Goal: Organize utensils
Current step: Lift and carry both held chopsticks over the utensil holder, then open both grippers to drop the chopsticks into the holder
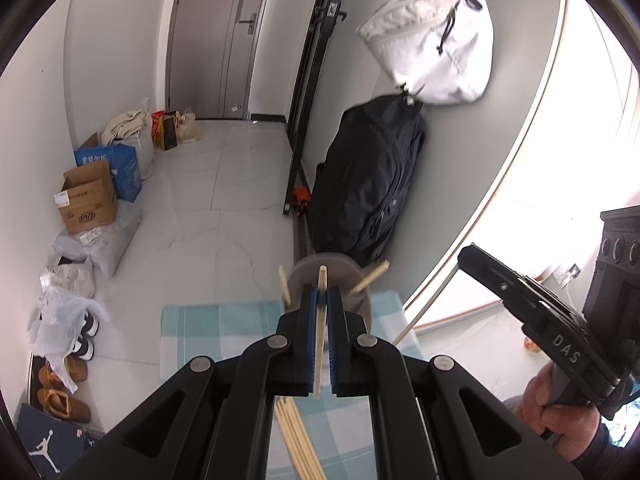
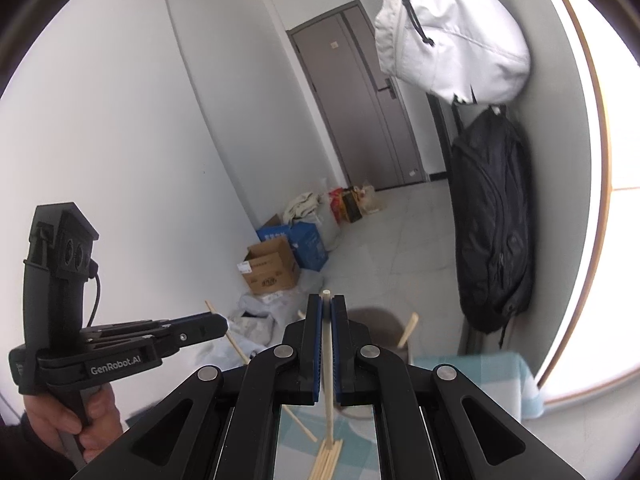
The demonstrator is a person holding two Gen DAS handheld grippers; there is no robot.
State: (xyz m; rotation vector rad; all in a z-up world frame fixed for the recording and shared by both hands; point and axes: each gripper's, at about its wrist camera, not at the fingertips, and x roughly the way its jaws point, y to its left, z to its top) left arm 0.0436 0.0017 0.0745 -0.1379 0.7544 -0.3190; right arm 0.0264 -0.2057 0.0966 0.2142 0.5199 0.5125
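Both grippers fill the near foreground. Left gripper (image 1: 320,300) is clamped on a wooden chopstick (image 1: 320,320), and right gripper (image 2: 326,312) is pinched on another chopstick (image 2: 328,360). Beyond them a blue checked cloth (image 1: 208,324) covers the table. At its far edge stands a grey holder (image 1: 332,264) with chopsticks (image 1: 370,276) leaning out. Loose chopsticks (image 1: 298,436) lie on the cloth beneath the left gripper.

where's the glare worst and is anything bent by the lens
Left wrist view: the window at right is blown out white, and its frame curves strongly. Right wrist view: the same overexposure along the right edge, the walls bow, while the chopstick between the fingers stays sharp.
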